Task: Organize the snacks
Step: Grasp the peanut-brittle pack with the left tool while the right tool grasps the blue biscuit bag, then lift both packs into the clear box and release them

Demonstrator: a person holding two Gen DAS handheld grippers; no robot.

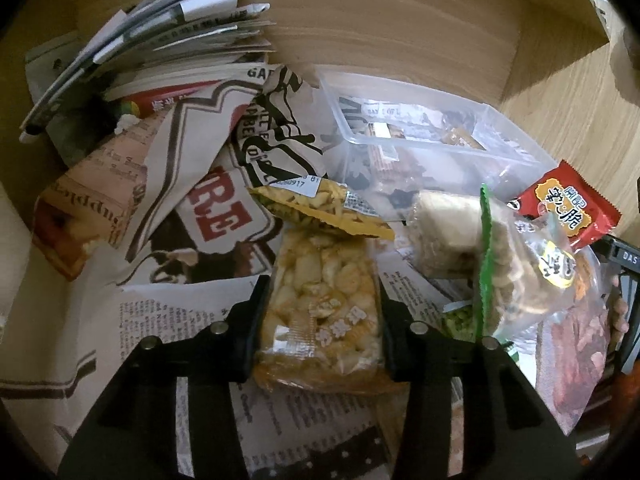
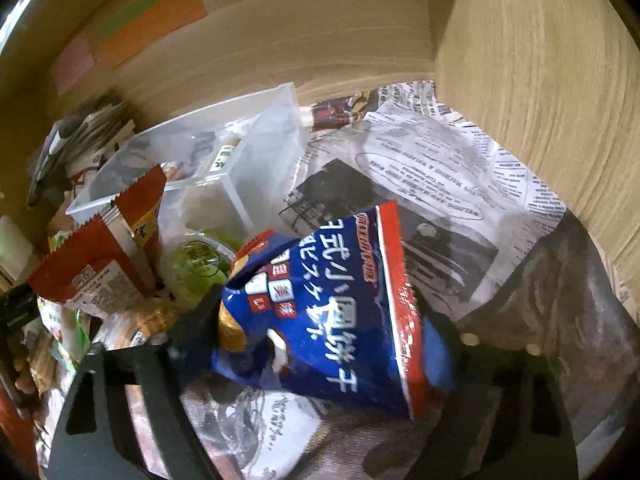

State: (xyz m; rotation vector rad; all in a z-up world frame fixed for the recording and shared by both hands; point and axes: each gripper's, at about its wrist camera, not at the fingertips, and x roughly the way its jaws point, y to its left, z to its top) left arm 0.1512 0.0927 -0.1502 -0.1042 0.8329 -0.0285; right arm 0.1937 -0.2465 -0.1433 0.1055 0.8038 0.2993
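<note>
My left gripper (image 1: 320,292) is shut on a clear packet of pale yellow crackers (image 1: 320,312), holding it above the newspaper-lined surface. A yellow snack packet (image 1: 320,208) lies just beyond it. A clear plastic bin (image 1: 420,136) with small snacks inside stands behind; it also shows in the right wrist view (image 2: 192,168). My right gripper (image 2: 312,304) is shut on a blue and red biscuit bag (image 2: 332,312), held to the right of the bin. A red packet (image 1: 568,204) and a green-edged cracker bag (image 1: 508,264) lie at the right of the left view.
Newspaper (image 2: 432,184) lines the wooden shelf. A stack of papers and pens (image 1: 152,40) sits at the back left. A wooden side wall (image 2: 540,100) stands on the right. Red packets (image 2: 100,256) and a green cup (image 2: 200,264) lie left of the right gripper.
</note>
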